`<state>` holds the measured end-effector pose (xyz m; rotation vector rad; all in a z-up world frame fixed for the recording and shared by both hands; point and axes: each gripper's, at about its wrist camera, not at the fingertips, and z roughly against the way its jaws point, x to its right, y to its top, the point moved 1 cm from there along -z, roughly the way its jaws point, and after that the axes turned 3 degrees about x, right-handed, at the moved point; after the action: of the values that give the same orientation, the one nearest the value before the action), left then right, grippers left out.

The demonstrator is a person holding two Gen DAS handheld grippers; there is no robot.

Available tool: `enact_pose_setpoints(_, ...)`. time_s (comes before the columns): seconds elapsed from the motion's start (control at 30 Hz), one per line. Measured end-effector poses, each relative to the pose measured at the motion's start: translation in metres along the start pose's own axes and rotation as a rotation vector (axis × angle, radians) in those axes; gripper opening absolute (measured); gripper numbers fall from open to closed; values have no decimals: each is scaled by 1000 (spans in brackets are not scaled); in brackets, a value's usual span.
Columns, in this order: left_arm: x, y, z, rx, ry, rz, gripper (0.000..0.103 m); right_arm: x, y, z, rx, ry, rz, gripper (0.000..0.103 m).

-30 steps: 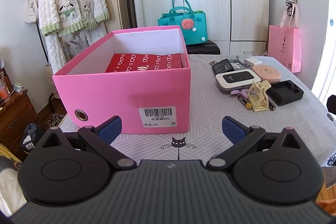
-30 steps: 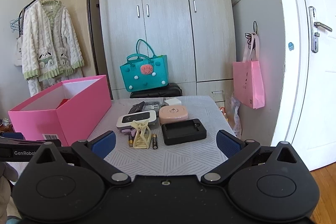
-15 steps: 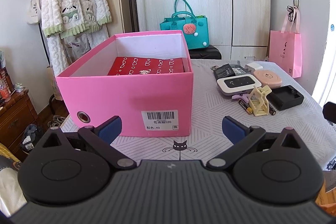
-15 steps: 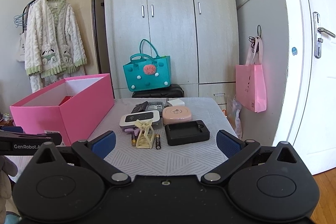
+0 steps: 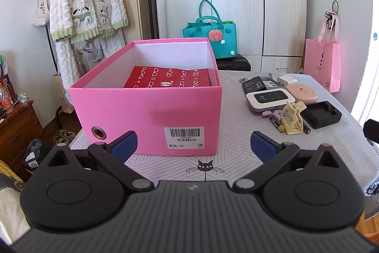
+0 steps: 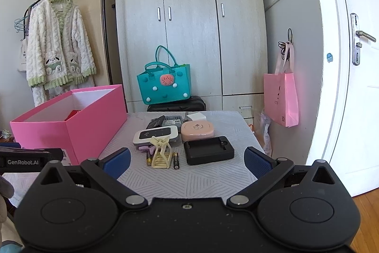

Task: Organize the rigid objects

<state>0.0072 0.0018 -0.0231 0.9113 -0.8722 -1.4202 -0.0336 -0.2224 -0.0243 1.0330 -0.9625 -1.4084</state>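
Both views have risen slightly; at left the pink box [image 5: 146, 110] sits low-centre before the spread, empty left claw [image 5: 193, 144], ready to receive the clutter, while the right claw [image 6: 187, 161], also spread, faces the cream clip [image 6: 161, 153] mid-tabletop

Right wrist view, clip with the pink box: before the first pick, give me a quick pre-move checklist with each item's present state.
1. Right tool open, nothing held: ok.
2. Left tool open, nothing held: ok.
3. Pink box open-topped, room beside the red box inside: ok.
4. Cream clip unobstructed from above: ok.
5. Batteries apart from the clip: not ok, they lie against it on both sides.
6. Black tray free of neighbours: cannot tell.
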Motion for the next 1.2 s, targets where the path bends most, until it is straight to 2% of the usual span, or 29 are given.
enact_pose_setpoints(0.77, -5, -2, 0, -12, 10, 22, 103, 12, -6, -8, -33, -54, -18, 103)
enact_pose_setpoints(1.2, -4, -1, -1, -20, 6, 20, 103, 8, -5, -9, -42, -46, -3, 103)
